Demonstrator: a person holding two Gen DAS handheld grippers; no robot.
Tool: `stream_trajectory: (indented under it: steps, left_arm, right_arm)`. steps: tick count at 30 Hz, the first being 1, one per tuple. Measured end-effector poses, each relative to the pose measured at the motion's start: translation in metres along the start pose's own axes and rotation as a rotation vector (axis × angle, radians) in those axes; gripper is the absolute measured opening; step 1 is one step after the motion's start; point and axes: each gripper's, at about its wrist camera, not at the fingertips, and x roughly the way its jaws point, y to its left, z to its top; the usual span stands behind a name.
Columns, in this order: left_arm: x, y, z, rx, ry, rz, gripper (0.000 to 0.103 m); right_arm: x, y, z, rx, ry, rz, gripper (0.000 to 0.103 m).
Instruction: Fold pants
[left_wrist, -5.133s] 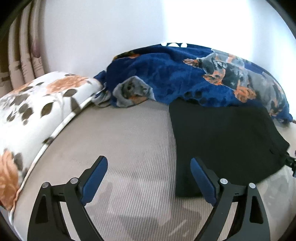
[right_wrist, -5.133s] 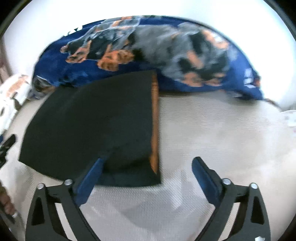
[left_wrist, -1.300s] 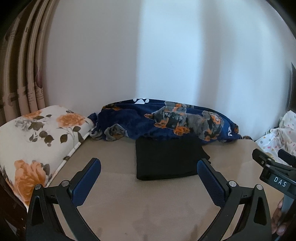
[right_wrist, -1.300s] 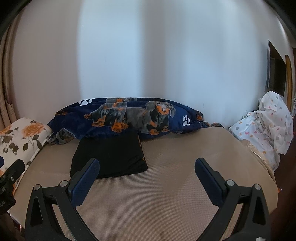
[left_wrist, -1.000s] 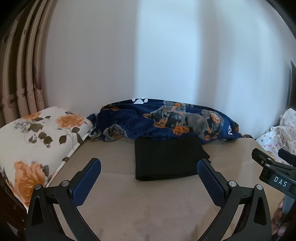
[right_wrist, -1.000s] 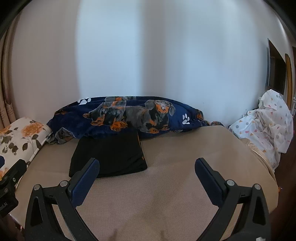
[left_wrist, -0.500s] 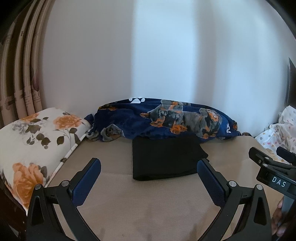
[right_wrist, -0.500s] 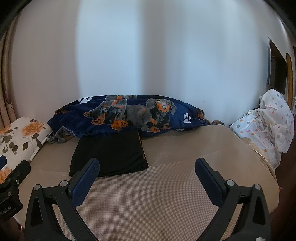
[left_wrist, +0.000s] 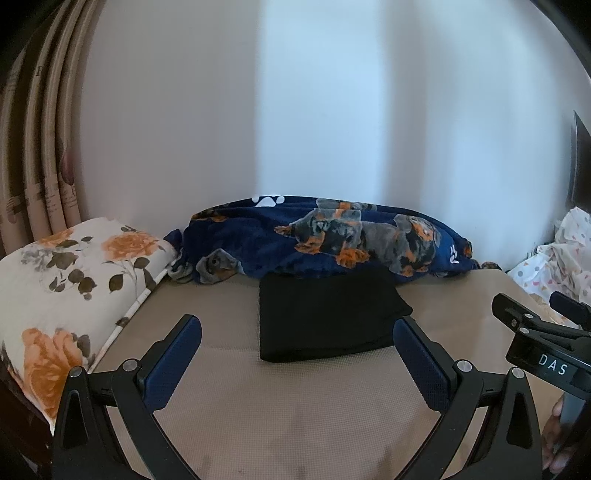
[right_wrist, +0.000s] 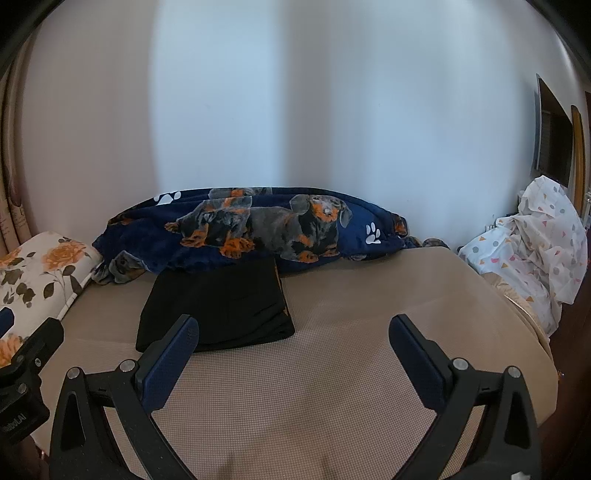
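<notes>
**Folded pants lying on the bed, both grippers empty**

The left gripper (left_wrist: 297, 349) is hovering low over the tan bed surface (left_wrist: 295, 413), its blue-padded fingers (left_wrist: 173, 363) spread wide and gripping nothing. The right gripper (right_wrist: 293, 349) is hovering likewise, fingers (right_wrist: 415, 363) wide apart and empty, showing at 3 o'clock in the left view.

Beyond both, the black pants (left_wrist: 327, 317) are lying folded into a flat rectangle, at 12 o'clock from the left gripper and at 11 o'clock from the right (right_wrist: 218, 308). Their far edge is touching the navy dachshund-print blanket (left_wrist: 332, 236), which is lying bunched against the white wall (left_wrist: 332, 110). A floral pillow (left_wrist: 70, 280) is sitting at 9 o'clock, and a white confetti-print sheet (right_wrist: 535, 243) is heaped at 3 o'clock in the right view.
</notes>
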Motion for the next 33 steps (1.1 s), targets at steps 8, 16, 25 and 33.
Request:
stream_trajectory:
  steps: [8, 16, 25, 33]
  left_arm:
    - [0.009, -0.004, -0.001, 0.012, 0.011, -0.007, 0.103]
    - [0.023, -0.008, -0.003, 0.026, 0.024, -0.014, 0.103]
    - [0.042, -0.011, -0.004, 0.032, 0.039, -0.022, 0.103]
    - [0.061, -0.013, -0.005, 0.033, 0.057, -0.018, 0.103]
  right_arm:
    - [0.001, 0.0, 0.001, 0.0, 0.003, 0.0, 0.102]
    - [0.002, -0.008, -0.009, -0.003, 0.022, -0.007, 0.102]
    - [0.02, -0.009, 0.002, -0.012, 0.035, -0.007, 0.102]
    - [0.034, -0.011, 0.008, -0.014, 0.047, -0.002, 0.102]
